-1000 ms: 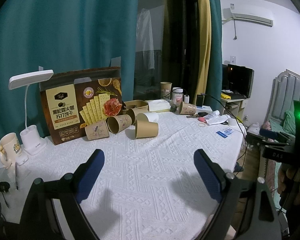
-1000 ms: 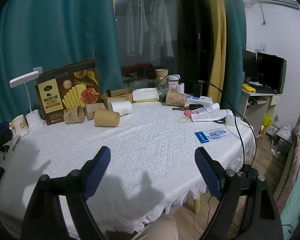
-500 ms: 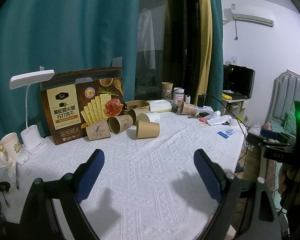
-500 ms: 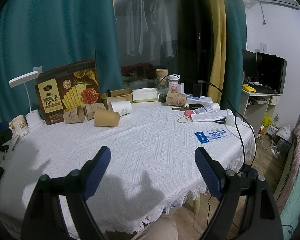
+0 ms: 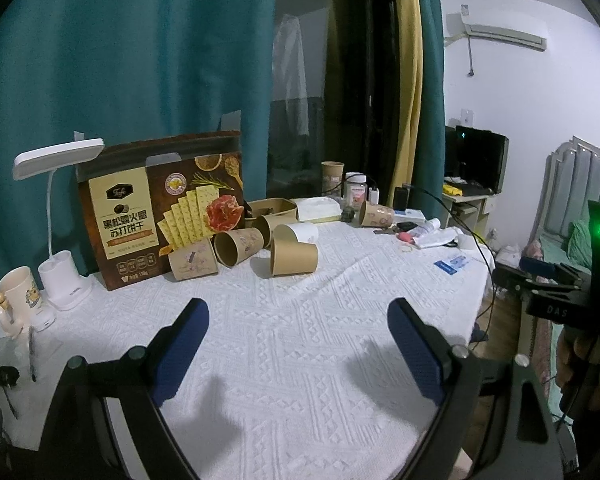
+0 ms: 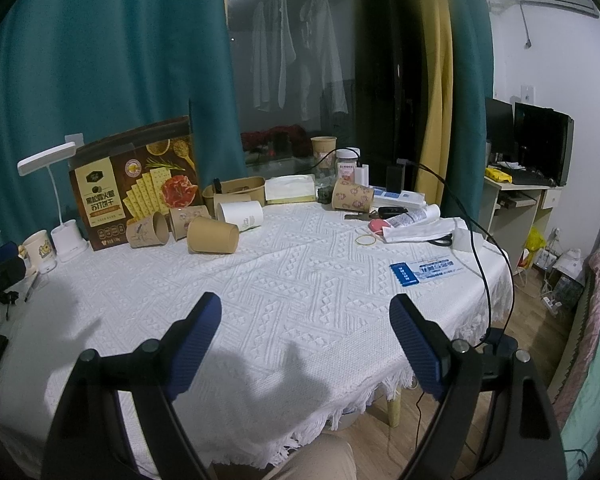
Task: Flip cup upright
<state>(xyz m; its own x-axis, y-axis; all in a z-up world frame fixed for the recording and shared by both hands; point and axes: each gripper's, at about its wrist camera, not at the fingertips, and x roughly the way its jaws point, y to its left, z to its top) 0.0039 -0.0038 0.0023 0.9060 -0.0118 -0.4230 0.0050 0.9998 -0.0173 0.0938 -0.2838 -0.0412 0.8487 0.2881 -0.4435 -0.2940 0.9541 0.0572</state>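
Both units are hovering over the near edge of the tabletop, well apart from the cups. The left hand-held gripper is standing wide open and holding nothing; the right hand-held gripper is likewise wide open and empty. The cups are lying on their sides in a cluster toward the far left edge, in front of the box. The plain brown cup is lying nearest. The step in hand appears to be the approach. The next move calls for reaching forward, closing the fingers across a cup wall, then rotating it onto its base.
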